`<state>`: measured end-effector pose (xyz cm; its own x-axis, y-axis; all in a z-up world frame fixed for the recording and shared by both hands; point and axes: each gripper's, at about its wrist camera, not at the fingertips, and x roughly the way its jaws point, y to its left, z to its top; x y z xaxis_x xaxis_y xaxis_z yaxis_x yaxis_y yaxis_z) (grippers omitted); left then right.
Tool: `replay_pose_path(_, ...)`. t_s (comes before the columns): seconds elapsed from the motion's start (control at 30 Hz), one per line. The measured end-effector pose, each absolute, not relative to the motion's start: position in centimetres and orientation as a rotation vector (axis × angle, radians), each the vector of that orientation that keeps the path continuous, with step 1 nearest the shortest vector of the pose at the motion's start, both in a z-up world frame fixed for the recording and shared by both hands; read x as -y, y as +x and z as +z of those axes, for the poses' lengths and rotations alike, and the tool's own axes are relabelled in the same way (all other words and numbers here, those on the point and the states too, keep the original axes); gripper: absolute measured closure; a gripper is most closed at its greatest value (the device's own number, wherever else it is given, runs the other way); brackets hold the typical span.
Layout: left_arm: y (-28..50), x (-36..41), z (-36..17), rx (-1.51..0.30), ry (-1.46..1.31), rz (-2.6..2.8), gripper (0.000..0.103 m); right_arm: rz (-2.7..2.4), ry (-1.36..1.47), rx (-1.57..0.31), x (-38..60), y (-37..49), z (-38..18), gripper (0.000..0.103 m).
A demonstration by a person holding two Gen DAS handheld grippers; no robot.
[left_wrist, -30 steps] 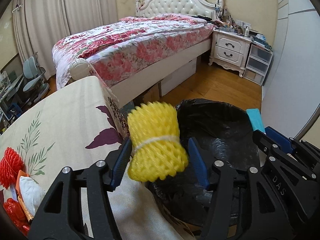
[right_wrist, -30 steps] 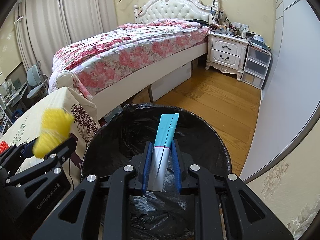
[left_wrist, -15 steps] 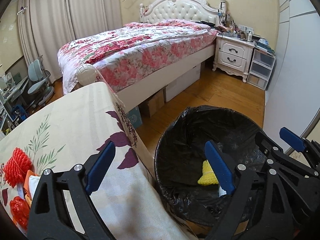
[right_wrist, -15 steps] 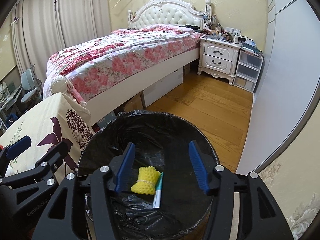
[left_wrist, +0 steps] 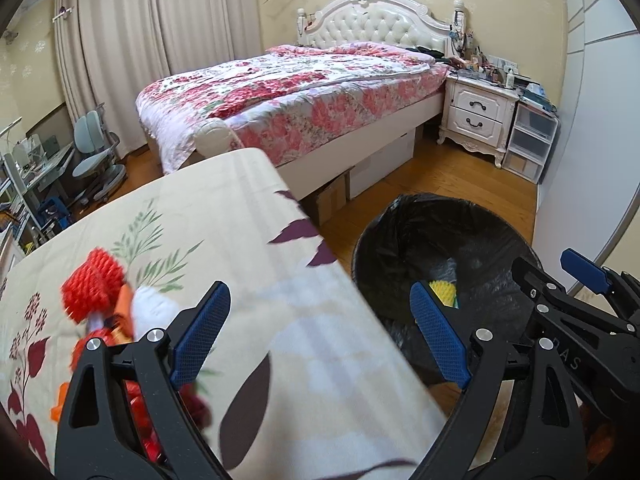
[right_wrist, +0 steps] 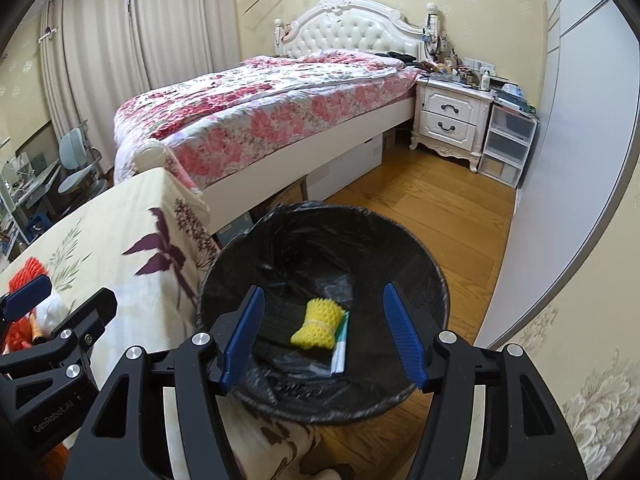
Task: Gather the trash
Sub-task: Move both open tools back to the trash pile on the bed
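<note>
A black-lined trash bin [right_wrist: 320, 210] stands on the floor beside the cloth-covered table [left_wrist: 224, 208]. In it lie a yellow foam net [right_wrist: 318, 322] and a teal-and-white wrapper [right_wrist: 340, 350]. My right gripper [right_wrist: 325, 292] hovers over the bin; its jaws are opening and nothing is between them. My left gripper [left_wrist: 318, 296] is open and empty over the table's edge, with the bin [left_wrist: 440, 216] to its right. On the table at left lies a pile of trash: a red foam net [left_wrist: 94, 284], a white wad [left_wrist: 150, 308] and red and orange scraps.
A bed [left_wrist: 304, 92] with a floral cover fills the back of the room. A white nightstand [left_wrist: 478, 114] and plastic drawers [left_wrist: 530, 142] stand to its right. A grey wardrobe wall [right_wrist: 580, 120] runs along the right. Wooden floor [right_wrist: 440, 208] lies around the bin.
The left gripper let go of the yellow foam net and the right let go of the wrapper; both now lie in the bin. Both grippers opened, and the left swung left over the table.
</note>
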<state>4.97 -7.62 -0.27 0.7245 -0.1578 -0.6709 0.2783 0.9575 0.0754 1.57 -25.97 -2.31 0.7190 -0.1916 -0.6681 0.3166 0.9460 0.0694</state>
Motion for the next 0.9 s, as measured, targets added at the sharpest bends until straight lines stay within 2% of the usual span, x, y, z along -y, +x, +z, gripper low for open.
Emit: replay_pose_path(0.9, -4.1, -7.5, 0.1, -0.757, 0.080, 0.006, 0.014, -0.047, 0.096, -0.742, 15.0, -3.6, -2.2, 0.042)
